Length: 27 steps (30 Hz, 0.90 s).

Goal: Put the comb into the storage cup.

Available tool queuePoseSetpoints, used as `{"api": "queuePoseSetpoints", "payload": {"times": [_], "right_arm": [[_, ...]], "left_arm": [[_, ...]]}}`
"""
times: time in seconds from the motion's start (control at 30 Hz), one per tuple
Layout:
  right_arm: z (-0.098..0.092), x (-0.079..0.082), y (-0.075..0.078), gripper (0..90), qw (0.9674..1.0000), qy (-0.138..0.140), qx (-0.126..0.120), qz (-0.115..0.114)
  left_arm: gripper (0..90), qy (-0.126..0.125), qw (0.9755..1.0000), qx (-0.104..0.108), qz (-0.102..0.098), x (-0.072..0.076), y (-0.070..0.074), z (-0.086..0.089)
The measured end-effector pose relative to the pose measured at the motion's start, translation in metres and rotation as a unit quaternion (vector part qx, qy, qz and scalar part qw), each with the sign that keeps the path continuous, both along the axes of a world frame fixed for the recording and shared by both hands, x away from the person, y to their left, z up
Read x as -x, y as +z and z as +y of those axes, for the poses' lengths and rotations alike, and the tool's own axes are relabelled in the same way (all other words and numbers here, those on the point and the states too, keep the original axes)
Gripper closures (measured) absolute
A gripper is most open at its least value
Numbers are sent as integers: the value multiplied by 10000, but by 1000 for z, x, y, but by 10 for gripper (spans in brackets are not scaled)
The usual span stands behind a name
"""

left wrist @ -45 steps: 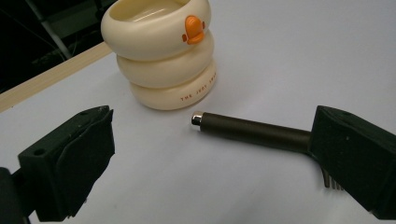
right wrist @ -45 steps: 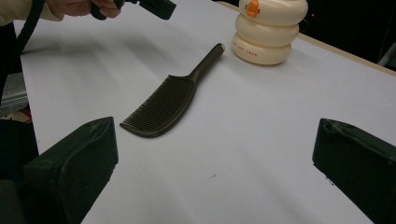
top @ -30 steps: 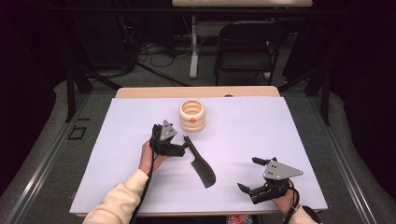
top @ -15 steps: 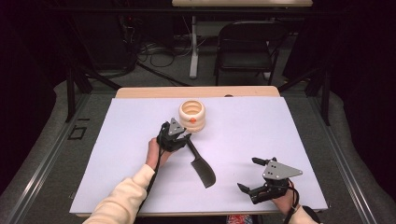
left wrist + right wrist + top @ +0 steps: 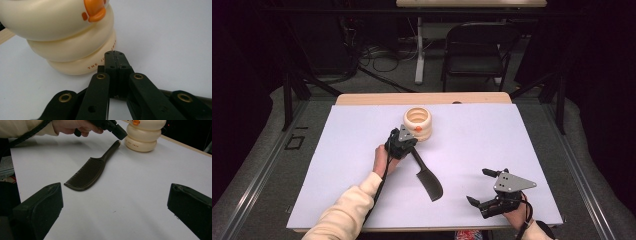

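Observation:
A dark comb (image 5: 428,176) lies on the white table, its handle pointing at a cream stacked-ring pot (image 5: 418,122) with an orange beak. My left gripper (image 5: 411,144) hovers at the handle's far end, close to the pot (image 5: 62,32). Its jaws have just been closing and now meet pad to pad (image 5: 115,53) with nothing between them. In the right gripper view the left gripper (image 5: 120,133) hangs just above the comb's (image 5: 87,173) handle tip. My right gripper (image 5: 477,186) rests open near the front right edge, its jaws (image 5: 113,205) wide apart and aimed at the comb.
The white table sheet (image 5: 512,135) ends in a wooden strip (image 5: 422,98) at the back. A folding chair (image 5: 477,45) and cables stand on the floor beyond. The pot (image 5: 143,135) sits right behind the comb's handle.
My left hand has slid up and right along the comb toward the pot, and its jaws went from open to shut. The right gripper has stayed put.

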State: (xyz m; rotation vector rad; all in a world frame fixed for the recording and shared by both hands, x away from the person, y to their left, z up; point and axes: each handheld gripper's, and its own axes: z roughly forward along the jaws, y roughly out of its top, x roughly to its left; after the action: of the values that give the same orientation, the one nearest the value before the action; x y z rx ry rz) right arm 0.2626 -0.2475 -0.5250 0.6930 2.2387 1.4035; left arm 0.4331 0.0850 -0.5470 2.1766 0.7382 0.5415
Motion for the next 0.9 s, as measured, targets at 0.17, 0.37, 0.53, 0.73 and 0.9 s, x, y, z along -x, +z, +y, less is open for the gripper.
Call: {"api": "queuePoseSetpoints", "payload": {"times": [0.17,0.37,0.53,0.73,0.9], "right_arm": [[0,0,0,0,10000,-10,5,16],[-1,0,0,0,10000,-21,-1,24],[-1,0,0,0,10000,-43,-1,27],[-1,0,0,0,10000,-35,6,24],[-1,0,0,0,10000,-46,10,30]], "left_arm": [[898,-24,9999,-159,-8,-1,-3,-2],[898,-60,9997,-249,50,-1,-3,-1],[898,-75,9995,-283,98,-2,-4,0],[899,-119,9991,-369,147,-3,-7,-2],[899,-138,9988,-427,203,-2,-5,0]]}}
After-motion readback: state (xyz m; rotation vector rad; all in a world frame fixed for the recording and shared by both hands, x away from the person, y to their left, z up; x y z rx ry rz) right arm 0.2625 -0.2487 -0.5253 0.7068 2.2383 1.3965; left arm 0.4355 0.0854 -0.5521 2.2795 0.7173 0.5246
